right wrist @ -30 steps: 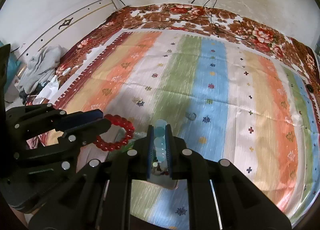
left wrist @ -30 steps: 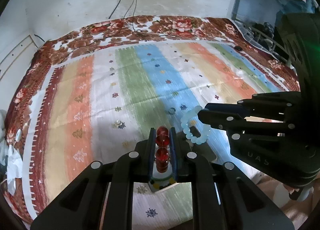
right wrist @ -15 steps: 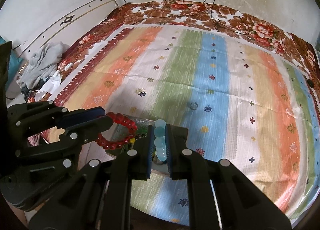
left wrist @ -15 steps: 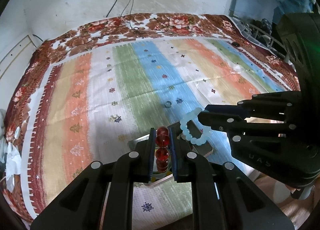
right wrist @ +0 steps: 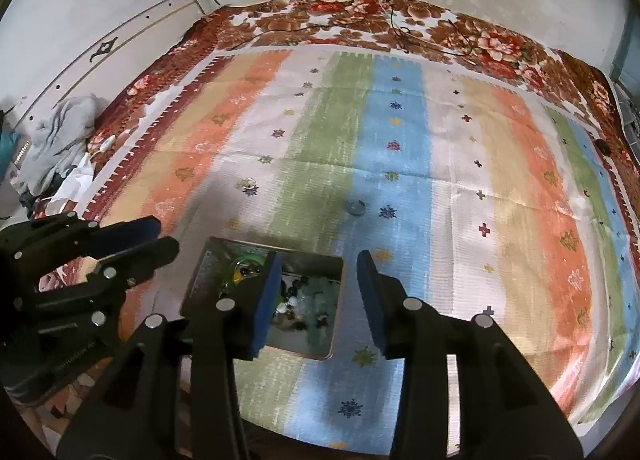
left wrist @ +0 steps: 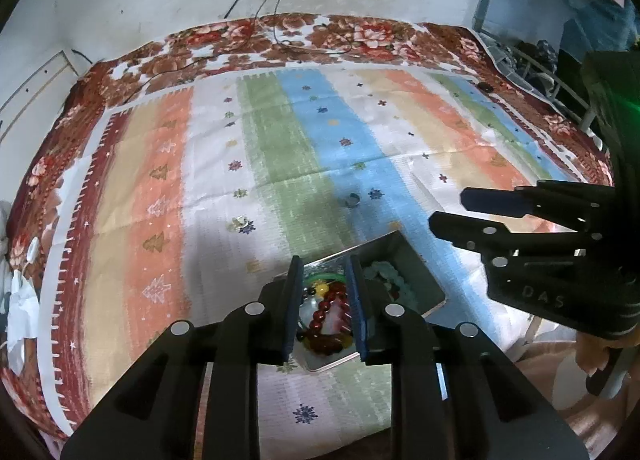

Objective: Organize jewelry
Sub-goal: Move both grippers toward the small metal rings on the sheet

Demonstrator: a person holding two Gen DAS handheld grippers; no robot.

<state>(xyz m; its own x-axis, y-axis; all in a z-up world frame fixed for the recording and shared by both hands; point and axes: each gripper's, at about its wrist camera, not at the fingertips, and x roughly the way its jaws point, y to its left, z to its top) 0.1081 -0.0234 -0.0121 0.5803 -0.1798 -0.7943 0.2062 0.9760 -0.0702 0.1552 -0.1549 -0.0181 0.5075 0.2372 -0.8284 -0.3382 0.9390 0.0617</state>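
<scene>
Striped cloth [right wrist: 460,188] covers the bed, a metal tray [left wrist: 420,264] resting near its front edge. Left gripper [left wrist: 324,308] and right gripper [right wrist: 320,300] both hover over the tray, fingers spread apart, holding nothing. Red bead bracelet [left wrist: 324,312] and pale turquoise bracelet [left wrist: 390,276] lie inside the tray; a small ring [right wrist: 355,207] sits on the cloth beyond.

The left gripper's fingers [left wrist: 294,308] cover part of the metal box [left wrist: 416,272], hiding much of its bead jumble (colours show, pieces don't separate). The small ring [right wrist: 355,207] farther out on the striped cloth [right wrist: 400,148] is too tiny to make out.
</scene>
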